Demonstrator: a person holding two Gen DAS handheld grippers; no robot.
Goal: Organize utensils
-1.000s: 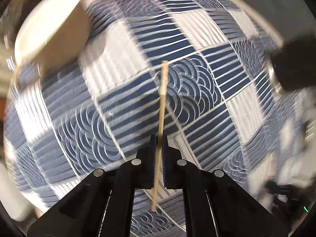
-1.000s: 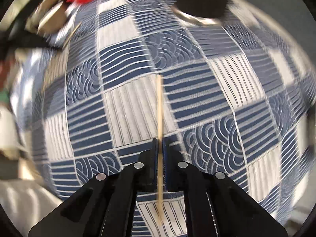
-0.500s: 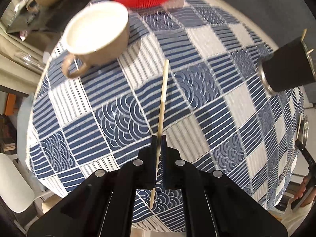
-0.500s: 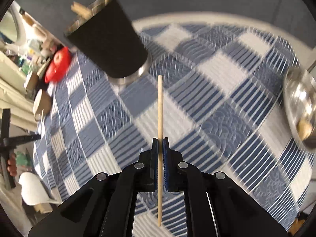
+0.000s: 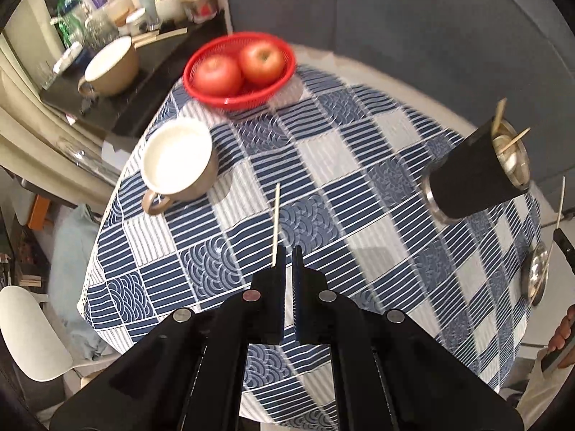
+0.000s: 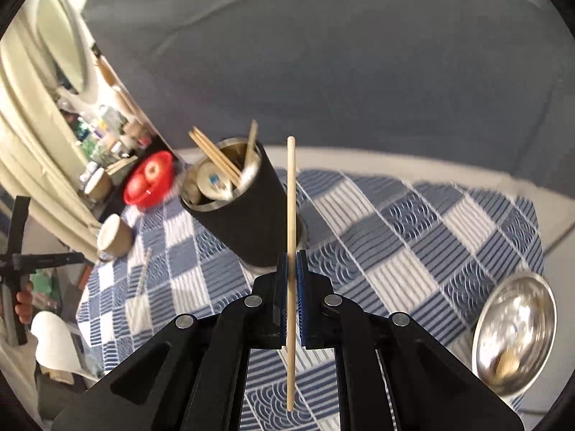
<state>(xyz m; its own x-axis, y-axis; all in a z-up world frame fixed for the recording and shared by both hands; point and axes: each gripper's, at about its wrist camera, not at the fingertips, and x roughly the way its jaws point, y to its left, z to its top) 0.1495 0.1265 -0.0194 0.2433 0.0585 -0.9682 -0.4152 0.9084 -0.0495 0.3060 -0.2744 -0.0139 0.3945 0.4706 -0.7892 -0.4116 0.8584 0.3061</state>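
Right gripper (image 6: pixel 291 262) is pinching a thin pale wooden chopstick (image 6: pixel 291 215) upright between its blue pads, and the tall black cylindrical cup with a steel rim (image 6: pixel 240 208) sits just ahead to its left, already stuffed with sticks and a spoon. Shiny round steel bowl (image 6: pixel 514 327) is off to its lower right. Left gripper (image 5: pixel 288 264) is clamped on a second skinny wooden chopstick (image 5: pixel 276 222), with a beige ceramic mug (image 5: pixel 178 165) ahead-left and a red mesh plastic basket of apples (image 5: pixel 239 68) further ahead on the blue-white quilted checked tablecloth (image 5: pixel 359 215)
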